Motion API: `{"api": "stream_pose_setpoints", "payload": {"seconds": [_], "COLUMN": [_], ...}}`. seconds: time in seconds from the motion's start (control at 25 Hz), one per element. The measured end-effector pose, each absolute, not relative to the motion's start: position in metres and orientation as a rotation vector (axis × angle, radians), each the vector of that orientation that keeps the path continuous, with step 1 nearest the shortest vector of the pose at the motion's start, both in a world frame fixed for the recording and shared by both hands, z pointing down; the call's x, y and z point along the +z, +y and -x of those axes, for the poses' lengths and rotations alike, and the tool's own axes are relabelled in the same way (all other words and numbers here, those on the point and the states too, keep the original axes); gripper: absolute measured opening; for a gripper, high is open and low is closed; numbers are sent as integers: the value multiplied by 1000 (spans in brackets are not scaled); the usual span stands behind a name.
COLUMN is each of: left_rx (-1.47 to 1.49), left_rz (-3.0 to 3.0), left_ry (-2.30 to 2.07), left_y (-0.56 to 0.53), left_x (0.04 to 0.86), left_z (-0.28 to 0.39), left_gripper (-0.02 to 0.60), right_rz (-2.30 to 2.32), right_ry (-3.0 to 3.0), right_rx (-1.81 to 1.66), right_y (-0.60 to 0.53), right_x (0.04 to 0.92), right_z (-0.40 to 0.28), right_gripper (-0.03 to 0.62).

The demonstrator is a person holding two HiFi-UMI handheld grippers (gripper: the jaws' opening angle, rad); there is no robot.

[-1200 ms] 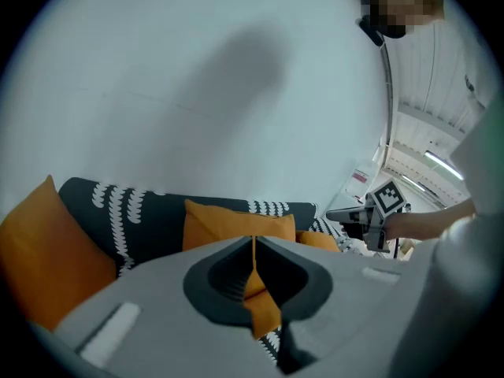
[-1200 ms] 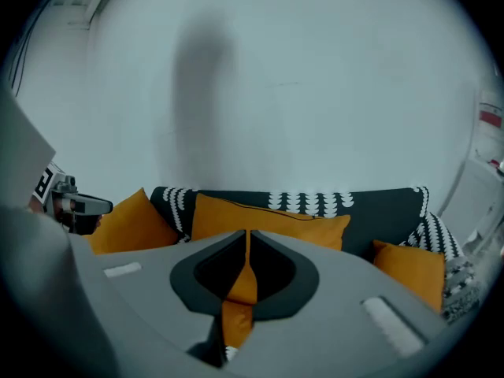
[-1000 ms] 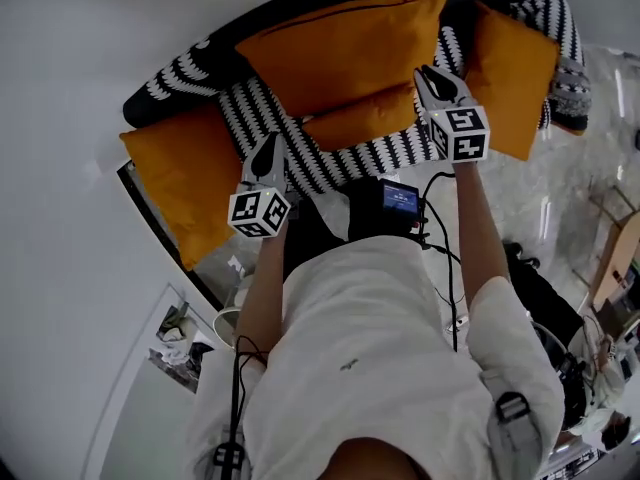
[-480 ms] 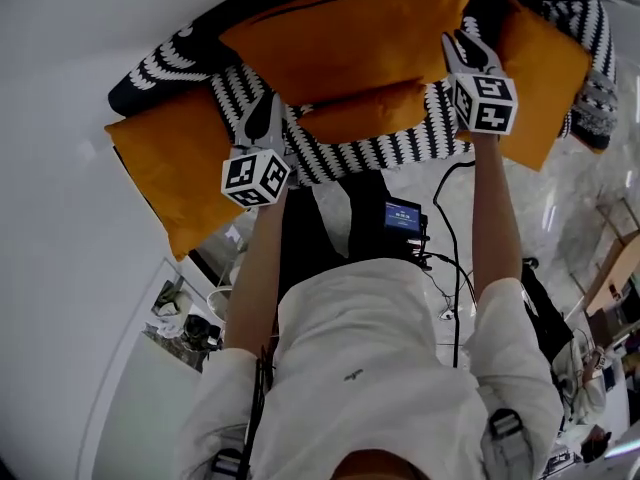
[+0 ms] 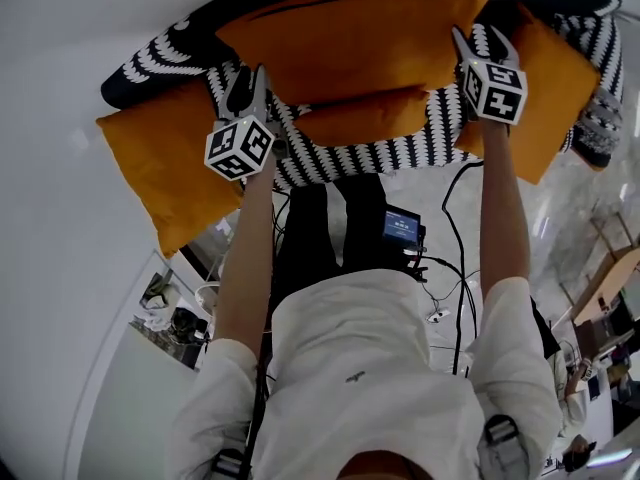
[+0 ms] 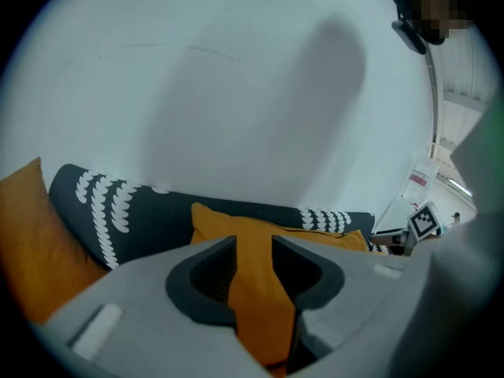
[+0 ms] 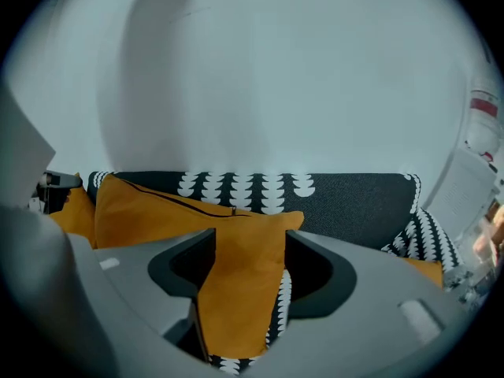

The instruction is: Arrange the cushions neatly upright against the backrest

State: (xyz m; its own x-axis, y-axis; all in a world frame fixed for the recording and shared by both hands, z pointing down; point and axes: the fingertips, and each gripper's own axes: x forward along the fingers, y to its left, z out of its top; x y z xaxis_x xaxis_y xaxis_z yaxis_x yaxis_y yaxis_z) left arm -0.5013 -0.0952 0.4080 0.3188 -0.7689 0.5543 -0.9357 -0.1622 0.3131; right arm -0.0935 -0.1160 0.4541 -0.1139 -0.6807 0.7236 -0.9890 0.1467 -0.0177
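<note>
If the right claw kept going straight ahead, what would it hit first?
The right gripper is clamped on the big orange cushion, which fills its line ahead. Behind that, it would probably meet the sofa's black-and-white backrest, though depth is hard to judge.

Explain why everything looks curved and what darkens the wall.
Head view: a wide lens bows the sofa into an arc. Left gripper view: black rounded corners, a soft shadow on the wall. Right gripper view: likewise, around the gripped cushion.
</note>
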Motion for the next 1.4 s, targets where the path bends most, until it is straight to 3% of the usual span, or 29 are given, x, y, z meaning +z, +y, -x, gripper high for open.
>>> {"api": "stream_pose_setpoints", "payload": {"seconds": [0.44, 0.64, 1.04, 1.4], "left_rx": [403, 398, 437, 458], "left_rz": [-1907, -1877, -1907, -1944], "left_ry": [-1572, -1561, -1541, -1529], "left_y": [-129, -136, -147, -146], "left_x": [451, 469, 481, 483], "left_z": [527, 531, 532, 523], "left_gripper": [267, 291, 290, 211], "right_rz": [-1583, -1574, -1508, -1497], "right_ry": [-1847, -1871, -1946, -1951], "right_rx": [824, 838, 906, 897], "right_y": [-135, -139, -141, -139], "right_x": [495, 504, 511, 516], "right_z": [95, 96, 106, 112], "right_gripper": [380, 396, 324, 226]}}
